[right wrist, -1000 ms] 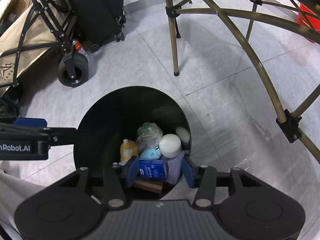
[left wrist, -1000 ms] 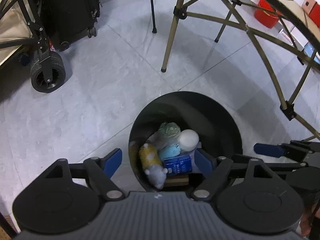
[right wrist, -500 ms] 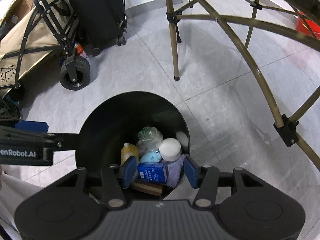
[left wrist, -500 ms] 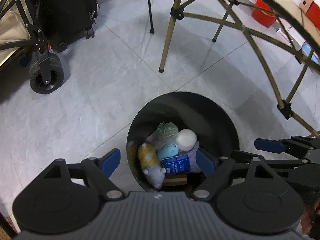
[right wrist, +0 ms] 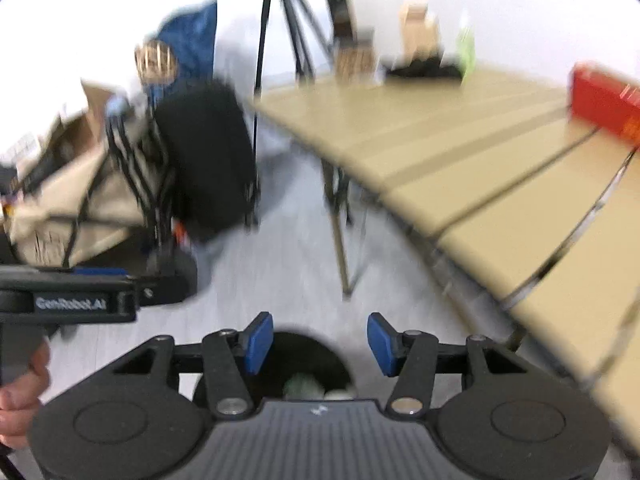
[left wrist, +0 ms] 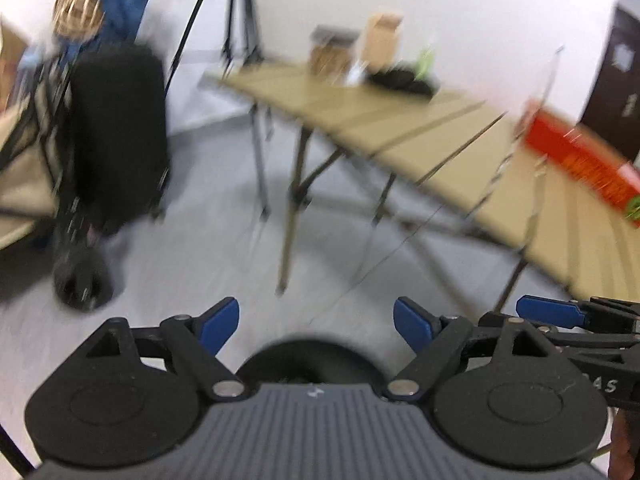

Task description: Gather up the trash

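The black round trash bin [left wrist: 308,360] stands on the grey floor, low in both blurred views and mostly hidden behind the gripper bodies. In the right wrist view the bin [right wrist: 304,354] shows a greenish piece of trash [right wrist: 300,385] and a white one inside. My left gripper [left wrist: 316,320] hangs above the bin's far rim, open wide, with nothing between its blue pads. My right gripper [right wrist: 320,344] is open about half way, also with nothing in it. Each gripper appears at the edge of the other's view: the right gripper [left wrist: 548,312] and the left gripper [right wrist: 72,304] beside it.
A tan folding table [left wrist: 400,120] runs from the middle to the right, with a red box [left wrist: 580,160], brown boxes and a dark object on it. A black suitcase [right wrist: 204,160] and a folding wagon [right wrist: 72,192] stand at the left. A hand [right wrist: 20,392] holds the left gripper.
Both grippers have risen and tilted up from looking down into the bin. The bin has slid to the bottom of each view and the table top has come into sight.
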Demonstrator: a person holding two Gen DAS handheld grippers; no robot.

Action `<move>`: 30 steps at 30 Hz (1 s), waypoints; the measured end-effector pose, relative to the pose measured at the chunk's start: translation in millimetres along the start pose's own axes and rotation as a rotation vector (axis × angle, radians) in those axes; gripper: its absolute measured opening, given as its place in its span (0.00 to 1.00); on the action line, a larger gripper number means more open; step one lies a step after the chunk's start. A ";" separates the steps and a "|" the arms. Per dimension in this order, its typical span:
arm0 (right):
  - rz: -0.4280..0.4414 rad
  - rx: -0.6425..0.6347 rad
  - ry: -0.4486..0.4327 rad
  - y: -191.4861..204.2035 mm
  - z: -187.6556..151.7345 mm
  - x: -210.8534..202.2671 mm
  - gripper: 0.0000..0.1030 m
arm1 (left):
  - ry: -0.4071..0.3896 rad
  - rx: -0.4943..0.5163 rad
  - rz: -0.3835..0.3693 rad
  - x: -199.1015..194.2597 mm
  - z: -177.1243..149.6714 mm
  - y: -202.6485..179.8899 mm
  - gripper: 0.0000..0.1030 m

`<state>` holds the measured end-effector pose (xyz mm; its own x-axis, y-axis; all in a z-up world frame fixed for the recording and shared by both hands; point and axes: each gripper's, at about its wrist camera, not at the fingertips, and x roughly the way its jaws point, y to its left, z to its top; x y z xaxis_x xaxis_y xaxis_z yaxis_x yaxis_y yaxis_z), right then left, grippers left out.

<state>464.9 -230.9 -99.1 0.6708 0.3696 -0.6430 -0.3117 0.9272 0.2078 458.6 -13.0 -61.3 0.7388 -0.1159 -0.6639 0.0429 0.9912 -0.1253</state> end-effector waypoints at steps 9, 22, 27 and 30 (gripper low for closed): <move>-0.221 0.074 -0.387 -62.9 26.1 -135.9 0.62 | -0.286 0.169 -0.198 -39.4 44.2 -102.9 0.97; -0.618 0.205 -0.409 -176.9 26.6 -166.6 0.85 | -0.298 0.304 -0.292 37.7 62.8 -213.8 0.99; -0.691 0.248 -0.366 -206.6 12.5 -145.7 0.85 | -0.239 0.306 -0.294 69.4 52.5 -221.2 1.00; -0.665 0.320 -0.360 -220.5 1.0 -139.6 0.85 | -0.225 0.307 -0.281 82.6 50.1 -224.5 1.00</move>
<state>440.6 -486.9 -54.4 0.8396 -0.3168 -0.4412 0.3975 0.9120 0.1016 543.8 -241.8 -51.1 0.7958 -0.3994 -0.4551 0.4342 0.9003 -0.0307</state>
